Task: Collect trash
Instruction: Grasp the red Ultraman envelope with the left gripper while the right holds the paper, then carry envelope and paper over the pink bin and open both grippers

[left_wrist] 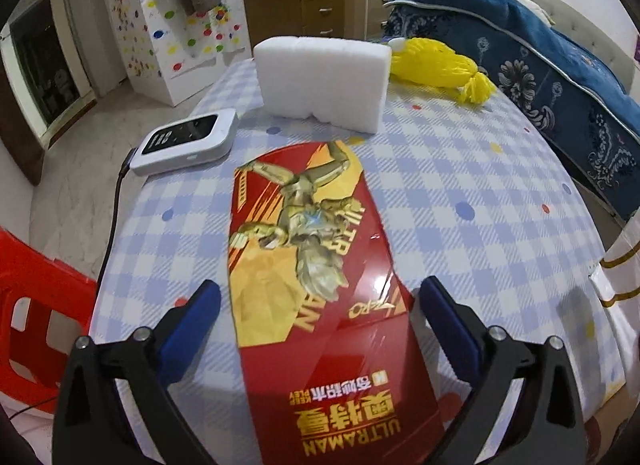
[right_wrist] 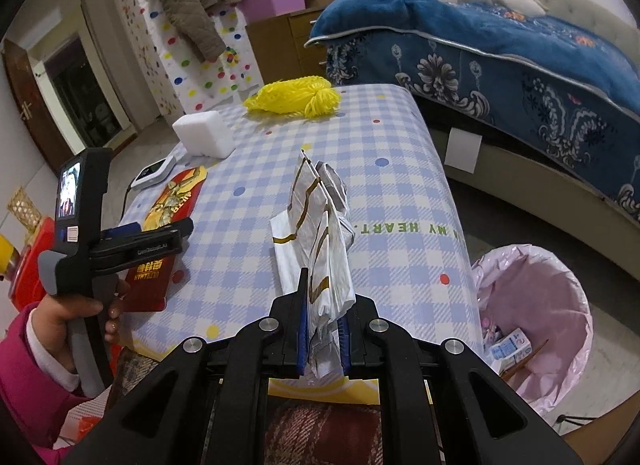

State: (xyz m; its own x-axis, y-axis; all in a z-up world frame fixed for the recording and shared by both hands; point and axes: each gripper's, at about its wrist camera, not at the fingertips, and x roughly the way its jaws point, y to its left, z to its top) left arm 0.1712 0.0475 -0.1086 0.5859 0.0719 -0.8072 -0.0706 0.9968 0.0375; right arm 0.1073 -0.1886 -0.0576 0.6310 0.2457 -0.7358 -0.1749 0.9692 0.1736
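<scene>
Left gripper point(left_wrist: 320, 301): jaws wide apart, straddling the red Ultraman packet point(left_wrist: 308, 265), pads clear of both long edges, nothing pinched yet. Packet flat on the checked table point(left_wrist: 460, 169) near its left edge, long axis running straight ahead along the fingers, toward the white foam block point(left_wrist: 320, 81) at the far end. Nearer hand by far: the left. Likely next: sink and close across the narrow width. Right gripper point(right_wrist: 323, 329): clamped on a crumpled white wrapper point(right_wrist: 320, 233), held upright above the near edge; pink-lined bin point(right_wrist: 536, 313) on the floor just right of the table.
</scene>
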